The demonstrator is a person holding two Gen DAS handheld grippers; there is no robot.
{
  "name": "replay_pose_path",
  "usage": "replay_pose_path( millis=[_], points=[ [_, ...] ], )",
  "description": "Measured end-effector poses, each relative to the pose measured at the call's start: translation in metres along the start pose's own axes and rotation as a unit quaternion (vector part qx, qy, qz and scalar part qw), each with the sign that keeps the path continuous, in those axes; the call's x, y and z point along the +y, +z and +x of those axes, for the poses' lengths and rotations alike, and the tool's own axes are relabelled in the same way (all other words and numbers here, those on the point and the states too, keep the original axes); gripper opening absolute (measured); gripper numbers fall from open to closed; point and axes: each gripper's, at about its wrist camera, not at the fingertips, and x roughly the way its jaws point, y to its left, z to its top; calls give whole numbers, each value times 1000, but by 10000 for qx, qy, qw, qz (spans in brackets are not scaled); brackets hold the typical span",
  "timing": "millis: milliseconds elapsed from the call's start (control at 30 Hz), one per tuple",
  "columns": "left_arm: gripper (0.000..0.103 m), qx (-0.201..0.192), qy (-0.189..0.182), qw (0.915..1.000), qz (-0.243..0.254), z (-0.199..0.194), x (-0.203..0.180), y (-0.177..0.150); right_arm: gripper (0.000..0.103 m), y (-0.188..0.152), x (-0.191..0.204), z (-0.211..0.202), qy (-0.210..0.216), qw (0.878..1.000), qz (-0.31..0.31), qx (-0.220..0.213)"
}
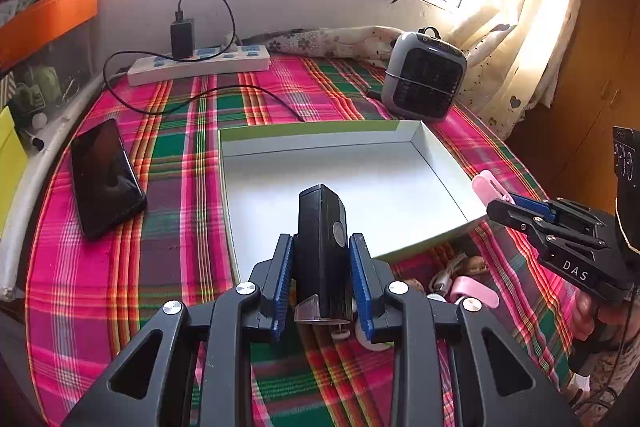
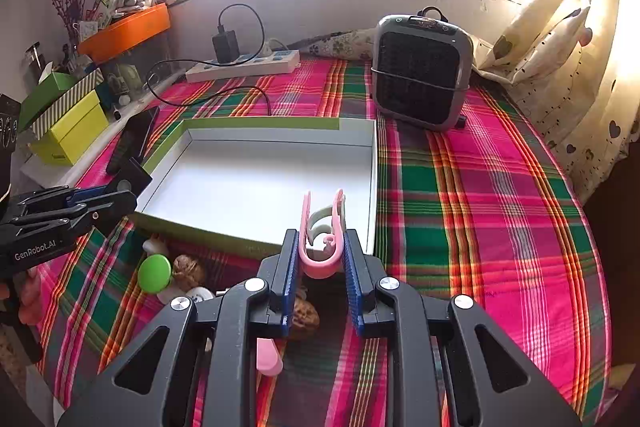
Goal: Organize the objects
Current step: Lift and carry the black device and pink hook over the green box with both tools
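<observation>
1. The left gripper (image 1: 322,269) clamps a black box-shaped device (image 1: 322,247) between its blue pads (image 1: 281,277); the device stands upright, with a clear plastic piece at its lower end.
2. The right gripper (image 2: 320,259) pinches a pink clip (image 2: 322,233) with a pale inner spring, its two prongs rising above the fingertips.
3. Both loads hang over or just before the near wall of the open cardboard tray (image 2: 360,135), a shallow white box with a green outer rim. Its floor is bare.
4. In front of that near wall, beneath the grippers, small things lie together on the plaid cloth (image 2: 480,219): a green round disc (image 2: 154,273), a walnut (image 2: 188,271), a second walnut (image 2: 306,319) under the right fingers, and a pink piece (image 2: 268,357).
5. To the left of the tray a black phone (image 1: 106,177) lies flat, apart from the tray wall.
6. Behind the tray, a black cable (image 1: 208,95) runs up to the tray's far rim from a charger in the white power strip (image 1: 200,65).
7. A grey fan heater (image 2: 420,71) stands near the tray's far right corner.
8. To the right of the tray the cloth is open as far as the curtain (image 2: 568,67).
</observation>
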Motion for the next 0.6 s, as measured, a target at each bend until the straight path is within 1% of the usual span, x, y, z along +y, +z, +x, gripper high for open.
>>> replay_pose_path(
  millis=[133,267,333,600],
  points=[
    [26,123,80,9998,-100,20,9,14,22,16,-4,21,55,9999,47,120],
    [26,193,122,9996,-185,38,18,29,22,30,-7,41,2,9998,21,204],
    [26,207,201,9994,-169,46,21,35,22,35,-9,52,1,9996,33,266],
    [26,359,281,9989,-121,75,26,52,22,50,-8,86,-29,9989,-26,460]
  ],
)
